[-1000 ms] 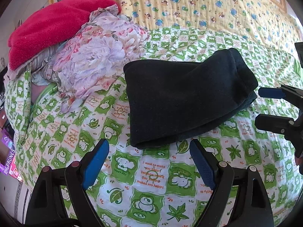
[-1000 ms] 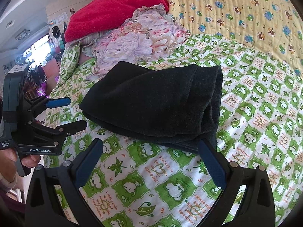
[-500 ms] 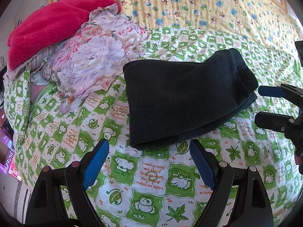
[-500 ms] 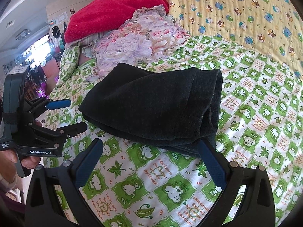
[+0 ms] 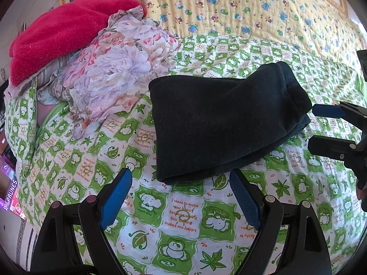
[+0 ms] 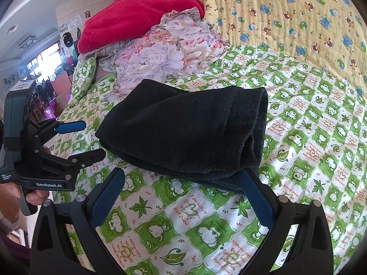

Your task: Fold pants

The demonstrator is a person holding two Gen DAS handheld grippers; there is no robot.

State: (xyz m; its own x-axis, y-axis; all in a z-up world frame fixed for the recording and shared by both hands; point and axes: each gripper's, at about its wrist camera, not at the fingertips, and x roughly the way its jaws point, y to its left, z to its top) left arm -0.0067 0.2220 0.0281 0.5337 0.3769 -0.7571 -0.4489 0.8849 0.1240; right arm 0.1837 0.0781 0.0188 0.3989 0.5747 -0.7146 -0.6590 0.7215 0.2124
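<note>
Inspector: Taking the black pants (image 5: 224, 126) as the reference and reading left to right. Left of them, touching or nearly touching their far corner, lies a floral cloth (image 5: 114, 73), with a red blanket (image 5: 66, 29) heaped behind it.

Clerk: And the pants themselves?

Inspector: They lie on the green-checked bedsheet (image 5: 183, 215) as a compact, layered bundle, with the folded edges stacked on the right side.

Clerk: The grippers?

Inspector: The left gripper (image 5: 181, 194) sits just beside the near edge of the pants, fingers spread wide, nothing between them. The right gripper (image 6: 181, 194) sits near the bundle's near right corner, likewise spread and empty. Its right finger (image 6: 257, 201) is at the hem there, but I cannot tell whether it touches.

Clerk: Any change over the last second?

Inspector: Very little. The bundle keeps its shape and position, and both grippers remain at about the same stand-off, unclamped throughout.

Clerk: Your reading for the task?

Inspector: In my judgement the folding is essentially complete. At most, the slightly uneven right edge wants squaring. Any further pinch risks pulling the layers apart.
</note>
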